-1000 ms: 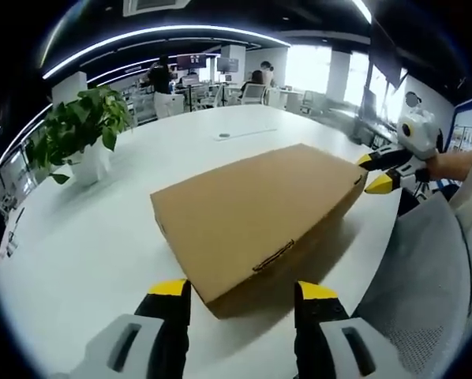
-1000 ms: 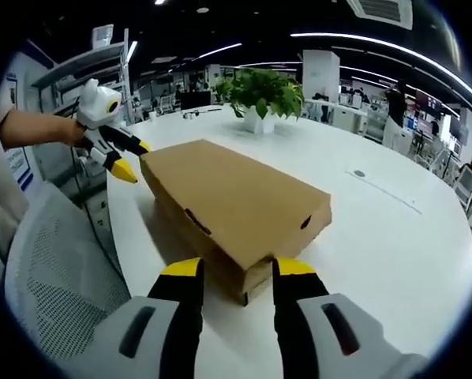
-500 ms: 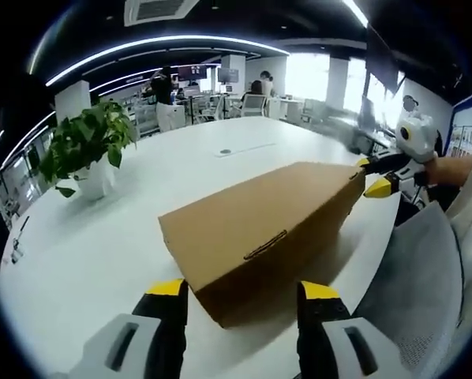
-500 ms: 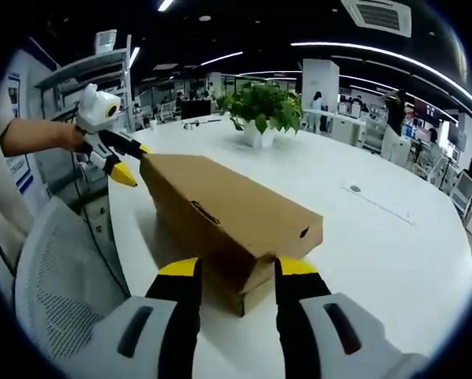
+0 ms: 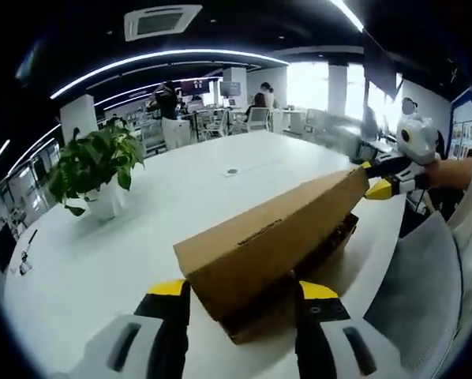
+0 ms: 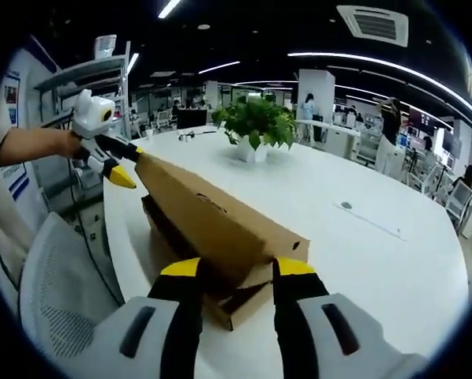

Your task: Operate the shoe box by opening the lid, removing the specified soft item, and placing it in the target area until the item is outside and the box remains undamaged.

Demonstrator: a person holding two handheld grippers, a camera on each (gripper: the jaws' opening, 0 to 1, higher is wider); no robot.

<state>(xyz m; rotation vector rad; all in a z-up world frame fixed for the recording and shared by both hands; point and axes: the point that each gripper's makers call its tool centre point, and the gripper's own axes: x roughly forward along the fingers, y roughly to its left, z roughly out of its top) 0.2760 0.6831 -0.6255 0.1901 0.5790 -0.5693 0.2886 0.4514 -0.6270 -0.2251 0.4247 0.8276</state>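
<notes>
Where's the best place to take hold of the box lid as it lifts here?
The lid is tilted up off the base, hinged along its far long edge. Grip the raised front lip near each end corner, coming from the short ends, as the left claw and right claw do.

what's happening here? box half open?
A person with a tool in each hand is raising the lid of a cardboard shoe box on a white table. The left tool and right tool each straddle one end of the lid, which is tilted up on the near side, leaving a dark gap over the base. The contents can't be made out. A potted plant stands farther back.
</notes>
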